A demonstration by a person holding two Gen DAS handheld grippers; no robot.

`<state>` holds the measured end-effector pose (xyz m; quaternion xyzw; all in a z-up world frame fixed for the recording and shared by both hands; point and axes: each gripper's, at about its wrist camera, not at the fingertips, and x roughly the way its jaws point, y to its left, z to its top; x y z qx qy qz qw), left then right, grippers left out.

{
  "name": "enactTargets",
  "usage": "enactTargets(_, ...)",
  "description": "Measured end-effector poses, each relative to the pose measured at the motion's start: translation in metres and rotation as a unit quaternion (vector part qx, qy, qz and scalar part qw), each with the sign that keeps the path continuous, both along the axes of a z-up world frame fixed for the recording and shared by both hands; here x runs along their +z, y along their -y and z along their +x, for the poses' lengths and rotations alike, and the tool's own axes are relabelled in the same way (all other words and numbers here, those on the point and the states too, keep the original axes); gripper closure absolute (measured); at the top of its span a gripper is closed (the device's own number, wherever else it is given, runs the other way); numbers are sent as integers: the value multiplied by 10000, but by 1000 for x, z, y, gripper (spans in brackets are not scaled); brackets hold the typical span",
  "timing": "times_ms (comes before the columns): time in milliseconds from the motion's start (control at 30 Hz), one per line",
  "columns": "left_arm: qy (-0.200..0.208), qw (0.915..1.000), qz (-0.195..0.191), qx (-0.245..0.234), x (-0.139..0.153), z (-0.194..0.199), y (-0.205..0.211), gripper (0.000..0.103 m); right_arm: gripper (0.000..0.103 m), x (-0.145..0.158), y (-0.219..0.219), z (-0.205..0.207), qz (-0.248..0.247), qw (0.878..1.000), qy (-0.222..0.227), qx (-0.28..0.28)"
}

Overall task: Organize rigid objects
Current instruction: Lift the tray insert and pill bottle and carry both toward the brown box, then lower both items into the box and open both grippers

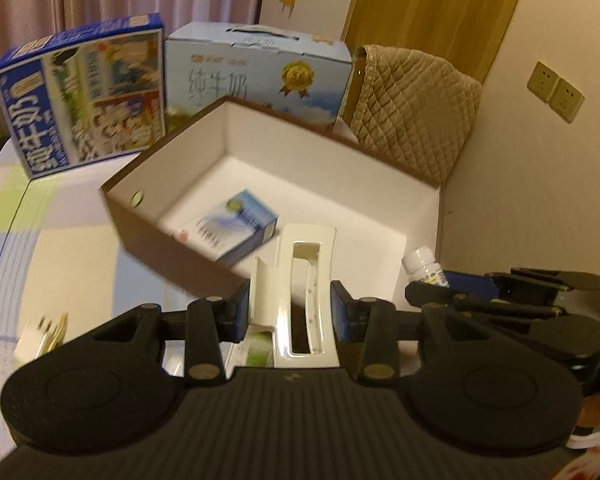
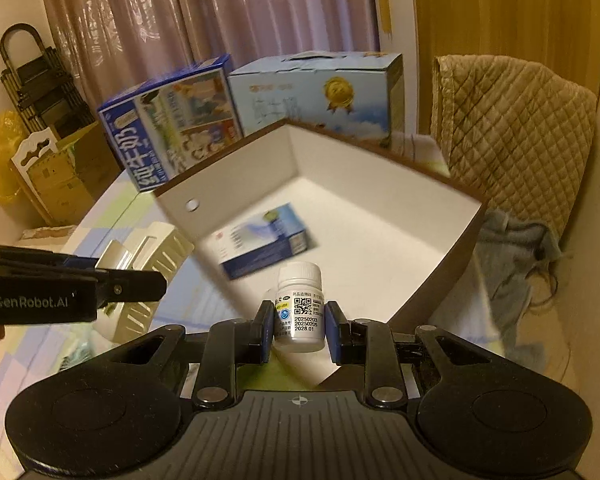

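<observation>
Both grippers hang over the near edge of the open cardboard box (image 1: pixel 380 184), presumably so each load can be lowered inside. The left gripper (image 1: pixel 290 310) is clamped across a cream plastic holder (image 1: pixel 300 292), gripped at its sides with its length pointing toward the box. The right gripper (image 2: pixel 298 326) is closed on a white pill bottle (image 2: pixel 300 304), held upright by its body. A small blue carton (image 1: pixel 238 226) already lies on the box floor. Two milk cartons (image 1: pixel 256 72) stand behind.

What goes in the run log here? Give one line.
left tongs: shut on cream plastic holder | right tongs: shut on white pill bottle | brown box: holds blue carton
</observation>
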<state>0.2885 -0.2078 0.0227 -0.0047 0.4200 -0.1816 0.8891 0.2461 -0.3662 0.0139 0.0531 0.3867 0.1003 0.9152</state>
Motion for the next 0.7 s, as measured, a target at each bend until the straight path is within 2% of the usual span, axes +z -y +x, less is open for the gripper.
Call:
enactTargets(300,-188,9996,215,-3,-24,62,51,68,80,-16,40,67,-132,9993,-18,361)
enactTargets(700,-634,9968,476,121,-71,121,77,67,80,-53,52,135,-573,9942,-538,730)
